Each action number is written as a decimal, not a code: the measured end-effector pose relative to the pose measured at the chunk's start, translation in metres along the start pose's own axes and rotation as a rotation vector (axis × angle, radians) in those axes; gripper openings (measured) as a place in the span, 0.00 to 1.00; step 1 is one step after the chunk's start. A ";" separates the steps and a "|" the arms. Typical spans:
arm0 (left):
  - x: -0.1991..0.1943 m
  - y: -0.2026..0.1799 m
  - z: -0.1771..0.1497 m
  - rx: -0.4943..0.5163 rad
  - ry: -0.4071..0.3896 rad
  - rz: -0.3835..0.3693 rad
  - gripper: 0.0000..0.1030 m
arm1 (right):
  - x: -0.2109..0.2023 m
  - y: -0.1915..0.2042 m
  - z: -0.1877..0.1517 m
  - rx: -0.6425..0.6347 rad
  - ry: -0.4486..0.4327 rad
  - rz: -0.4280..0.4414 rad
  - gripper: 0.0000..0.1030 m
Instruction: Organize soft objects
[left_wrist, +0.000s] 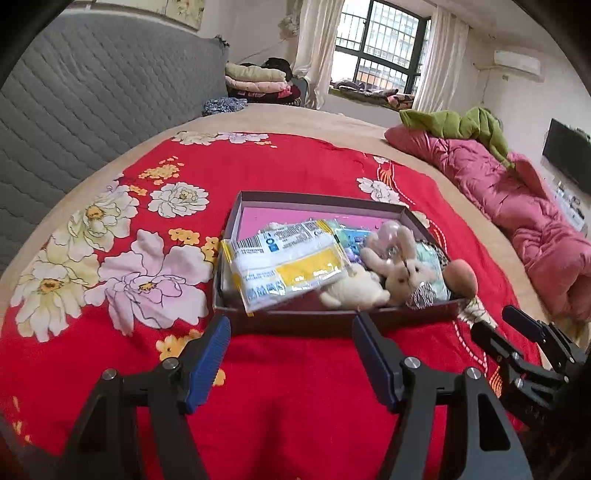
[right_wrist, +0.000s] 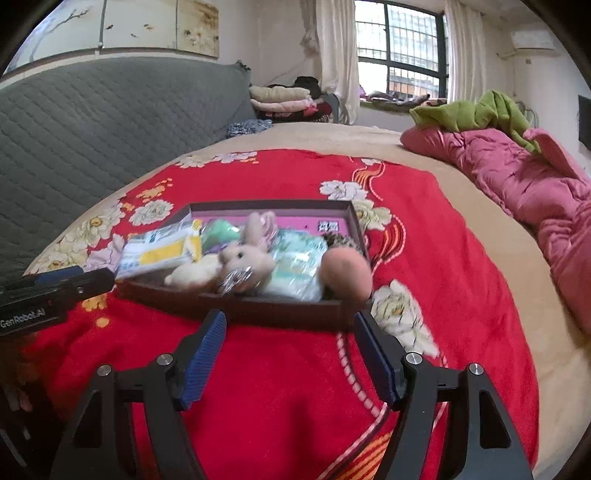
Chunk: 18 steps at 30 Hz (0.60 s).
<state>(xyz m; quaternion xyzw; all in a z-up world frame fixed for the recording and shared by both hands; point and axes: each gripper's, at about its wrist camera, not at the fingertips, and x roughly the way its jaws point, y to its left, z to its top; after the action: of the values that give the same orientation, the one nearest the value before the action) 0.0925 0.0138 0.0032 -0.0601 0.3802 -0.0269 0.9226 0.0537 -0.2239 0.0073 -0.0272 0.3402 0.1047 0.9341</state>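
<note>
A dark shallow box (left_wrist: 332, 319) (right_wrist: 280, 312) with a pink floor sits on the red flowered blanket. Inside lie a yellow-and-white plastic packet (left_wrist: 288, 264) (right_wrist: 159, 253), a cream plush rabbit (left_wrist: 400, 275) (right_wrist: 243, 254), a pale green packet (right_wrist: 297, 264) and a brown round plush piece (left_wrist: 460, 277) (right_wrist: 345, 273) at the right corner. My left gripper (left_wrist: 291, 323) hovers open just in front of the box's near wall, nothing between its blue pads. My right gripper (right_wrist: 290, 319) is open too, empty, before the same wall; it shows at the right edge (left_wrist: 495, 325) of the left wrist view.
The red blanket (left_wrist: 295, 170) covers a beige bed. A pink quilt (left_wrist: 517, 206) (right_wrist: 517, 173) with a green cloth (left_wrist: 461, 123) lies along the right side. A grey padded headboard (left_wrist: 92, 110) stands at the left. Folded bedding (left_wrist: 258, 81) is stacked by the window.
</note>
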 end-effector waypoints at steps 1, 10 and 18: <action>-0.002 -0.002 -0.003 0.000 0.004 -0.001 0.66 | -0.001 0.003 -0.002 -0.002 0.006 -0.005 0.71; -0.009 -0.012 -0.025 -0.001 0.070 0.029 0.66 | -0.012 0.015 -0.020 -0.012 0.053 -0.062 0.72; -0.022 -0.019 -0.037 0.023 0.059 0.053 0.66 | -0.023 0.016 -0.025 0.000 0.052 -0.079 0.73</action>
<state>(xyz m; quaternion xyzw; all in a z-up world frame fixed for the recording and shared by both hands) 0.0505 -0.0062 -0.0049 -0.0388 0.4083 -0.0086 0.9120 0.0166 -0.2153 0.0032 -0.0435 0.3628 0.0670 0.9284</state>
